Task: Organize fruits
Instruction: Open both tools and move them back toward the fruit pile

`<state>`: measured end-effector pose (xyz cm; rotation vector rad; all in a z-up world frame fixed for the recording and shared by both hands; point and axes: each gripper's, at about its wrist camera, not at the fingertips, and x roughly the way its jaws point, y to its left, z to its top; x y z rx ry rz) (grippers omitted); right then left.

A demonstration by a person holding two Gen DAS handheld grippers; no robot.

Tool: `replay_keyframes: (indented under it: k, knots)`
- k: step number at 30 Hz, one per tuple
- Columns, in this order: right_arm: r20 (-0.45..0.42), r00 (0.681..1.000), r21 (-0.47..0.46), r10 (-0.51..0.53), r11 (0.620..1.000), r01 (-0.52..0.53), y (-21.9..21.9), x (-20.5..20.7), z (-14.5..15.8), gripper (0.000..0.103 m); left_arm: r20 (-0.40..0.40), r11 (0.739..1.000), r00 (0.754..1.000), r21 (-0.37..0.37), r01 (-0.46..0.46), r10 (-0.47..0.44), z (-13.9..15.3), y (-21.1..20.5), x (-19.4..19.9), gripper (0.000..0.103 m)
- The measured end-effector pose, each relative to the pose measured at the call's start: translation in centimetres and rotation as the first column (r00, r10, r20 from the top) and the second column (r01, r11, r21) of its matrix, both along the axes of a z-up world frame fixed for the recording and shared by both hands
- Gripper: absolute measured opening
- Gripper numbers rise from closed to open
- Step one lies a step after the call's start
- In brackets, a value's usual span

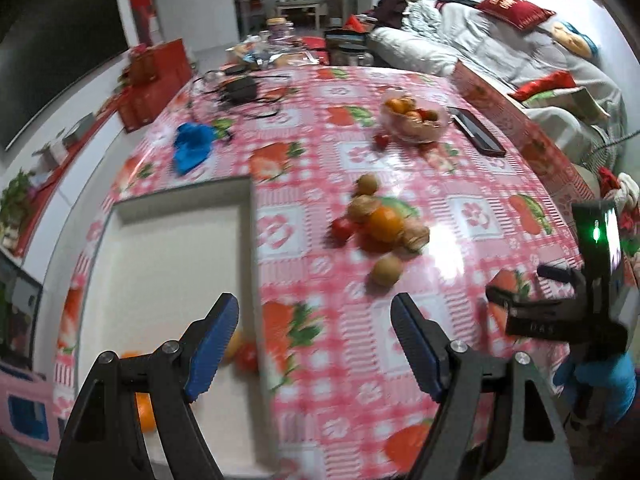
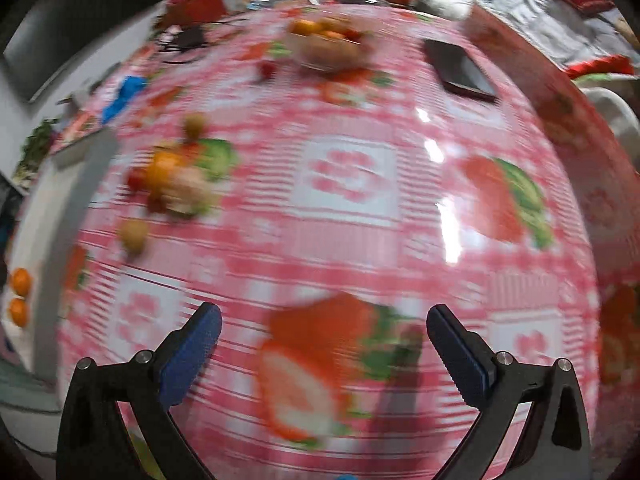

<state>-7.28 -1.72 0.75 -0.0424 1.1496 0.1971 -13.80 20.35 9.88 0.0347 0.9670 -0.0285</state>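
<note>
A little pile of fruit [image 1: 376, 220] sits in the middle of the table [image 1: 460, 184]: one orange [image 1: 386, 224], a small red fruit [image 1: 342, 229] and some brownish round ones, all touching. One more brown fruit [image 1: 387, 270] lies just beside the pile, closer to the camera. Farther back stands a clear bowl [image 1: 414, 118] full of fruit, with one small red fruit [image 1: 381, 141] on the cloth next to it.

To the left of the pile is a white tray [image 1: 168, 248]. In its near end lie a few fruits: two oranges [image 2: 19, 296] show in the right wrist view (everything there is very blurry).

The left gripper [image 1: 314, 344] hangs over the tray's right edge, its blue fingers wide apart with nothing between them. The right gripper [image 2: 324, 344] hangs over bare cloth, well apart from the pile, also spread wide and holding nothing.

A dark flat phone [image 1: 476, 130] lies right of the bowl. A blue cloth [image 1: 192, 147] and black cables [image 1: 240, 90] lie at the far left. A sofa [image 1: 500, 40] stands behind the table.
</note>
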Motion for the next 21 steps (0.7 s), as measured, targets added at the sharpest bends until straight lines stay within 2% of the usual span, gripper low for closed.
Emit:
replay_keyframes:
  k: [3, 9, 12, 14, 21]
  knots:
    - [0.018, 1.000, -0.020, -0.024, 0.999, 0.024, -2.4, -0.4, -0.6, 0.103, -0.026, 1.000, 0.999, -0.003, 0.027, -0.027, -0.3, -2.1, 2.4, 0.081]
    - [0.124, 0.992, -0.026, 0.016, 1.000, -0.013, -2.8, -1.9, -0.8, 0.103, -0.104, 0.998, 0.994, 0.049, 0.041, -0.036, -3.5, -4.8, 6.8, 0.081]
    - [0.159, 0.987, -0.018, 0.025, 1.000, -0.023, -3.0, -2.2, -0.9, 0.103, -0.150, 0.999, 0.989, 0.023, 0.023, -0.019, -5.0, -4.9, 8.6, 0.071]
    - [0.178, 0.984, -0.015, 0.030, 1.000, -0.028, -3.0, -2.5, -0.9, 0.103, -0.169, 1.000, 0.986, -0.003, 0.011, -0.012, -5.6, -4.8, 9.6, 0.069]
    - [0.190, 0.981, -0.012, 0.031, 1.000, -0.029, -2.7, -2.6, -1.0, 0.103, -0.164, 0.998, 0.986, 0.062, 0.031, -0.021, -6.8, -6.4, 11.5, 0.066]
